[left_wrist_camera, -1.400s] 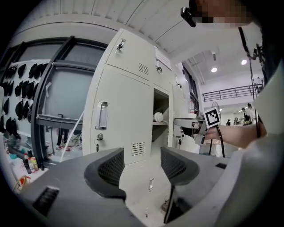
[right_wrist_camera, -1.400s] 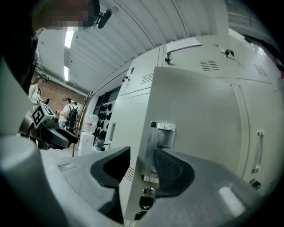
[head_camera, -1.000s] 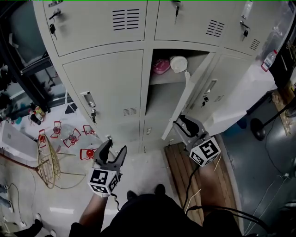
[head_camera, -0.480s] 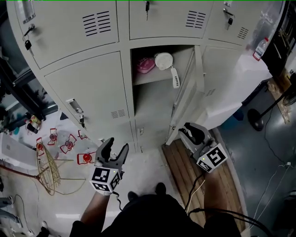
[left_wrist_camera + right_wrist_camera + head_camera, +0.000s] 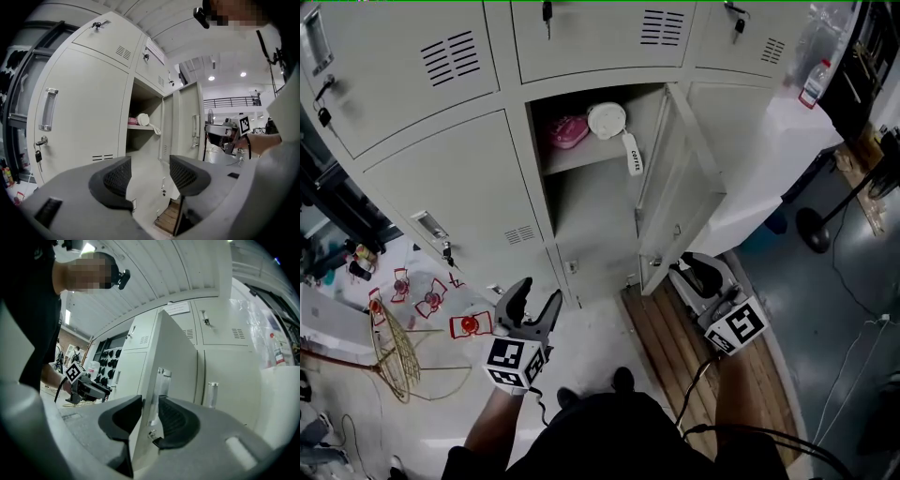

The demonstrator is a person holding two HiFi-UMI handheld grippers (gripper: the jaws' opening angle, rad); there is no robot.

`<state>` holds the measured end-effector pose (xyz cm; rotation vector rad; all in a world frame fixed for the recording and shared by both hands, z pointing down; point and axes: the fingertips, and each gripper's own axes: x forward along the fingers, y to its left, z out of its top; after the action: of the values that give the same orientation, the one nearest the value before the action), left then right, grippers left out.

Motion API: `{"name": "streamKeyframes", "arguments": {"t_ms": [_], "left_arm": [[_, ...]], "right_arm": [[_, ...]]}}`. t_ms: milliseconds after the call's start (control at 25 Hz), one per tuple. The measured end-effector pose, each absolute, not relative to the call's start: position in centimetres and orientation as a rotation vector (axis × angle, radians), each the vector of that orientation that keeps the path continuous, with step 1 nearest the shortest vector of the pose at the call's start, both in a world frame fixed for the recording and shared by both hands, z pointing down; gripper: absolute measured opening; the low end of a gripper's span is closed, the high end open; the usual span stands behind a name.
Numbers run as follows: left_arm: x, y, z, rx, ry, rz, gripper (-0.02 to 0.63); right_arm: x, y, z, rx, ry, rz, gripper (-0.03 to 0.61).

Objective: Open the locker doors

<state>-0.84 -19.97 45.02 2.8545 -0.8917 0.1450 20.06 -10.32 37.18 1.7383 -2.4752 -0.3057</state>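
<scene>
Since the earlier frames the middle door [image 5: 680,202] of the locker [image 5: 534,253] has been swung wider, and its free edge is now seen well clear of the frame, toward the right of the head view. That edge is held by the right gripper [image 5: 692,272]: in the right gripper view the jaws have just been closing, and the door's edge is seen between them with a pad apparently pressed on each face, just below the handle [image 5: 161,380]. Behind the door the compartment is exposed, with a pink item [image 5: 567,131] and a white round item [image 5: 607,120] lying on its shelf [image 5: 581,157]. One door can thus be judged as opened. The rest in view are still to be done: the left-hand door [image 5: 459,197] at the same level, the door [image 5: 727,117] to the right of the open one, and the upper doors [image 5: 581,42], all shut and some with keys in their locks. The left gripper [image 5: 534,298] is held low in front of the left-hand door, well apart from it, with its jaws apart and nothing between them. Wooden boards [image 5: 666,328] lie on the floor [image 5: 591,347] below the open door.
</scene>
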Motion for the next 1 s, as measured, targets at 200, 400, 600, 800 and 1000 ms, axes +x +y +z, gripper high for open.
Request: {"name": "streamKeyframes", "arguments": {"t_ms": [200, 400, 600, 800, 1000], "left_arm": [[0.0, -19.8, 45.2, 2.85, -0.896, 0.148, 0.253], [0.0, -19.9, 45.2, 2.837, -0.925, 0.142, 0.253], [-0.7, -20.1, 45.0, 2.814, -0.984, 0.127, 0.252], [-1.3, -20.0, 44.3, 2.803, -1.076, 0.103, 0.252], [-2.5, -19.0, 43.6, 2.779, -1.117, 0.08, 0.252]], "right_arm": [[21.1, -9.8, 37.1, 1.744, -2.47, -0.301, 0.112], [22.7, -8.7, 35.3, 1.926, -2.551, -0.278, 0.083], [23.2, -6.5, 32.5, 2.097, -2.599, -0.351, 0.005], [17.0, -6.4, 31.2, 1.828, -2.692, -0.469, 0.005], [11.7, -8.6, 32.8, 1.631, -2.742, -0.439, 0.005]]}}
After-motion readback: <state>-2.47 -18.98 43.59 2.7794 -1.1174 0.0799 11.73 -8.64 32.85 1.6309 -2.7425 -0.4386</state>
